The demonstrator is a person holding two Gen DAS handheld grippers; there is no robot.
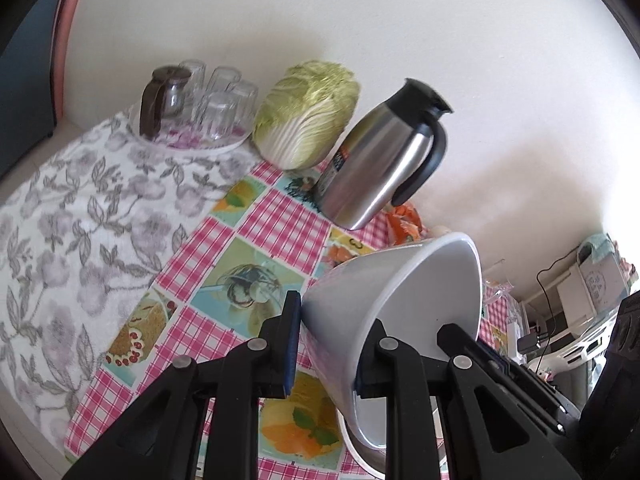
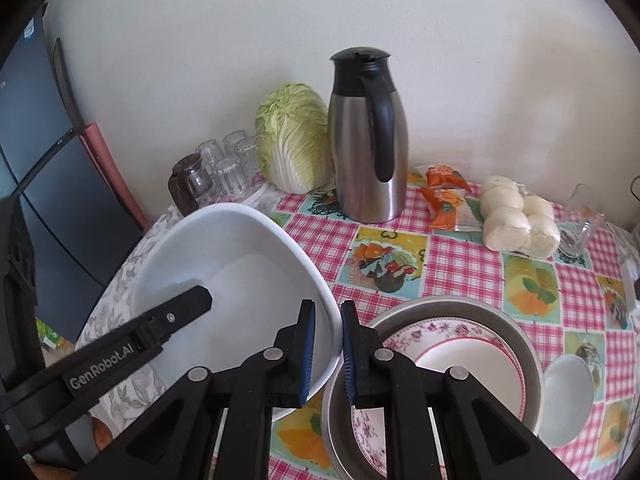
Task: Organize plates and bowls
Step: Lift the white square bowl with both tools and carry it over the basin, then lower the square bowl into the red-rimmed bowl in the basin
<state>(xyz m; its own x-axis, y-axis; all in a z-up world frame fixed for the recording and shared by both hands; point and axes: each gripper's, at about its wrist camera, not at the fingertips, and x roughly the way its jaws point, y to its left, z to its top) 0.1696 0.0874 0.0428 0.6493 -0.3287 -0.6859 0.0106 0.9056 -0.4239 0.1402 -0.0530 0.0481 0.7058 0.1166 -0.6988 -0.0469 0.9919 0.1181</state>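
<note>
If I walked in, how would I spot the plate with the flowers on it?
Start at the tall steel jug by the wall, then come toward the near edge of the checked tablecloth to the grey metal basin. The flowered plate lies inside it, under a plainer red-rimmed plate. The bowls nearby are plain white; its rim alone has pink blossoms.

Left gripper [image 1: 328, 344], right gripper [image 2: 328, 352], jaws clamped

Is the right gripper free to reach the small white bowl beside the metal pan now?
Probably not. The right gripper is shut on the rim of the big white bowl, which the left gripper also holds. The small white bowl lies unobstructed, but the load must be set down first.
</note>
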